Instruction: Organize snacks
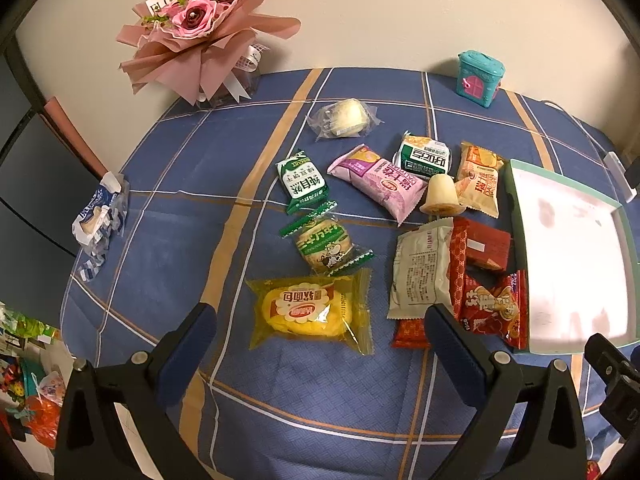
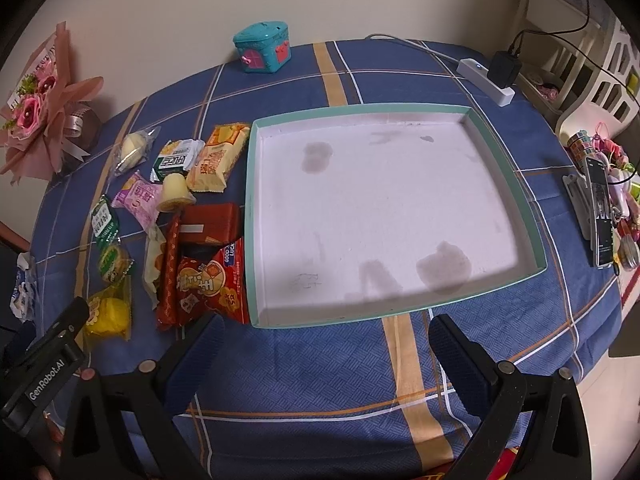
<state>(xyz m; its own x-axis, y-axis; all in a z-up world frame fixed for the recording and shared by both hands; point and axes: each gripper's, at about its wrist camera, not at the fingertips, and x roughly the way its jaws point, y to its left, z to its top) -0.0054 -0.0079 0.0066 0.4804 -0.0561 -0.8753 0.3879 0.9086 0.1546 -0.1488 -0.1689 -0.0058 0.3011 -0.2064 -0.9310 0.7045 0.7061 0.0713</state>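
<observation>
Nearest the left gripper (image 1: pixel 320 328), whose jaws stand wide apart and hold nothing, lies a yellow bread packet (image 1: pixel 310 310) on the blue checked tablecloth (image 1: pixel 180 184). Beyond it the other snacks (image 1: pixel 380 184) are scattered beside a shallow teal-rimmed tray (image 2: pixel 502 150). Equally wide and unladen, the right gripper (image 2: pixel 324 344) hangs before the tray. A pink bouquet (image 1: pixel 200 28) and teal toy box (image 2: pixel 262 48) stand by the wall.

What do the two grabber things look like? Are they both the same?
Yes, they match. The left gripper and right gripper each have a black frame with silver screws and two fingers with dark blue ribbed pads. In the right wrist view, the left gripper's black body reads "GenRobot.AI" in white.
</observation>
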